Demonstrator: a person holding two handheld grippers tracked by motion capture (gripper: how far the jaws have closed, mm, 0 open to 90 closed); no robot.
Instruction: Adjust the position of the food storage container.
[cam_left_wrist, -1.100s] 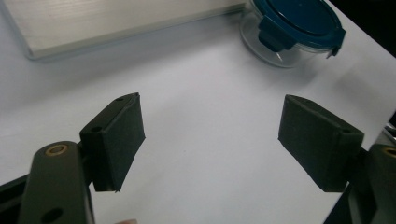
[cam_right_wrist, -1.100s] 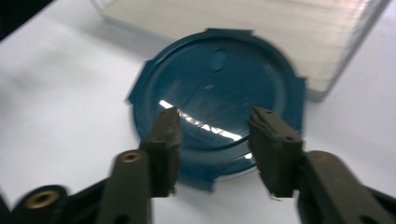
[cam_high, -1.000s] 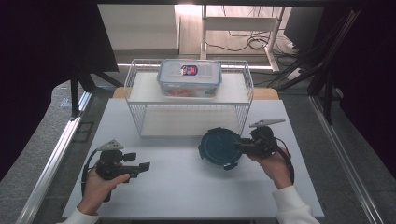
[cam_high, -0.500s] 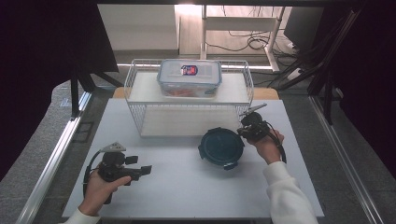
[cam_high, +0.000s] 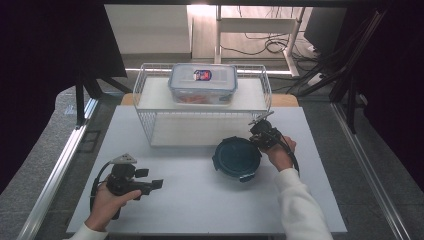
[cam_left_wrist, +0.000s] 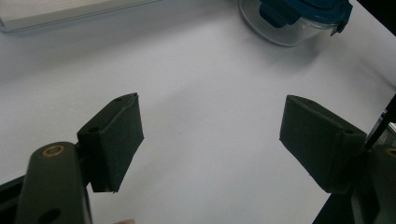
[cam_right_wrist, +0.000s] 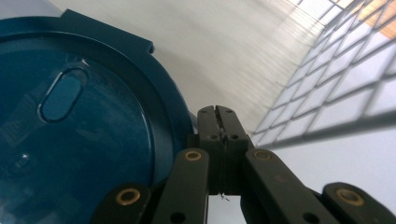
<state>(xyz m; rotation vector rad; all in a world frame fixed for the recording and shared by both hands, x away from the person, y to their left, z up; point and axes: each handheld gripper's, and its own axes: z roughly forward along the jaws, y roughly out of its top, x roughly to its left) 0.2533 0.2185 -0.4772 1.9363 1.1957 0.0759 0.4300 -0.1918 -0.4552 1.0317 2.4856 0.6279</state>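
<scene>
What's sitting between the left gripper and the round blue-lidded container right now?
Nothing. In the left gripper view, bare white table runs from the open left gripper up to the round container; the high view shows the same bare stretch.

I read this as a lab or recording room, not a home: white counter (cam_high: 200, 200) on a metal frame, black curtains (cam_high: 50, 60) on both sides, loose cables (cam_high: 265, 47) on the floor behind, grey carpet (cam_high: 35, 165) underneath.

A wire basket (cam_high: 150, 120) stands at the tabletop's (cam_high: 200, 195) far edge, with cables (cam_high: 270, 47) on the floor beyond.
</scene>
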